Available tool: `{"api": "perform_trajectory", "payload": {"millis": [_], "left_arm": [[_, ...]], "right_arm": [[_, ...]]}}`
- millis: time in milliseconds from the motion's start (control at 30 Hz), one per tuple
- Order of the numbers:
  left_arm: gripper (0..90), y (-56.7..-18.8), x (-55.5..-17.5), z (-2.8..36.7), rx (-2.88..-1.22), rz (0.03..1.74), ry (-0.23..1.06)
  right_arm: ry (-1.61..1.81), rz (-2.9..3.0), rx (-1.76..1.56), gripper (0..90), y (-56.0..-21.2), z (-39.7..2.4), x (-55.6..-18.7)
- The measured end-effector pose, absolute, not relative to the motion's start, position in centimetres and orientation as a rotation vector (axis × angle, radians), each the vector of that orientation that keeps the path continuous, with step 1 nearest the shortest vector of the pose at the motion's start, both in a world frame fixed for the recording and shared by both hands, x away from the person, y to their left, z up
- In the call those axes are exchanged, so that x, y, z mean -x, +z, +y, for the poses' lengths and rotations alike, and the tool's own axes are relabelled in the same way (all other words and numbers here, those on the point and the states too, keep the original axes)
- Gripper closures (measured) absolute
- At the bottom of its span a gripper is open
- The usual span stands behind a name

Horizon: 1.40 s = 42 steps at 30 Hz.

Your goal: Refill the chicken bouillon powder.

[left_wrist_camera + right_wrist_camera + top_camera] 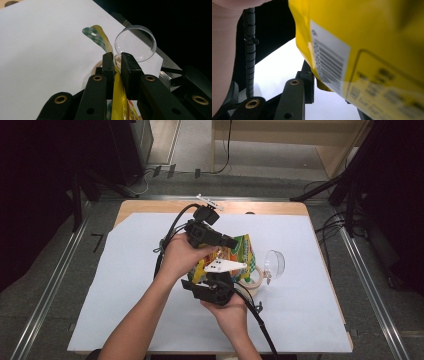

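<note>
Left gripper (117, 65) clenched on snack bag (117, 100); right gripper (216, 287) state unclear. Your risk: bag tears unevenly, contents miss jar (252, 282).

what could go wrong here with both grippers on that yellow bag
The left gripper pinches only the thin top edge of the yellow bag, so the film may slip out or tear if the grippers pull apart. The clear lid and the jar lie right beside the bag; a jerk could knock them. The bag covers the right gripper's camera view, making its grip hard to check.
</note>
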<state>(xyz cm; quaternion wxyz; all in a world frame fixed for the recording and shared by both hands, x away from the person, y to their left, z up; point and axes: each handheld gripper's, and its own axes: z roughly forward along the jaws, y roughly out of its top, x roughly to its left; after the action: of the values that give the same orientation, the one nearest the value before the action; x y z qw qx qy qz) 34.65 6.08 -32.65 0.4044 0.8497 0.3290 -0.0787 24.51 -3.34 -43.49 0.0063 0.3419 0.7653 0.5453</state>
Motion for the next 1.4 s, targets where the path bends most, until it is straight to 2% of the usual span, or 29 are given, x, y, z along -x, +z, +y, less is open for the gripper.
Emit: {"api": "perform_trajectory", "payload": {"millis": [467,1400], "left_arm": [[82.0,-32.85,-34.96,6.29,-2.125,0.827,-0.242],[81.9,-32.8,-34.95,6.2,-2.122,0.825,-0.217]], "right_arm": [[1.694,2.399,-1.08,69.0,-43.39,-3.42,-24.57],[1.681,2.402,-1.078,68.8,-43.34,-3.49,-24.7]]}}
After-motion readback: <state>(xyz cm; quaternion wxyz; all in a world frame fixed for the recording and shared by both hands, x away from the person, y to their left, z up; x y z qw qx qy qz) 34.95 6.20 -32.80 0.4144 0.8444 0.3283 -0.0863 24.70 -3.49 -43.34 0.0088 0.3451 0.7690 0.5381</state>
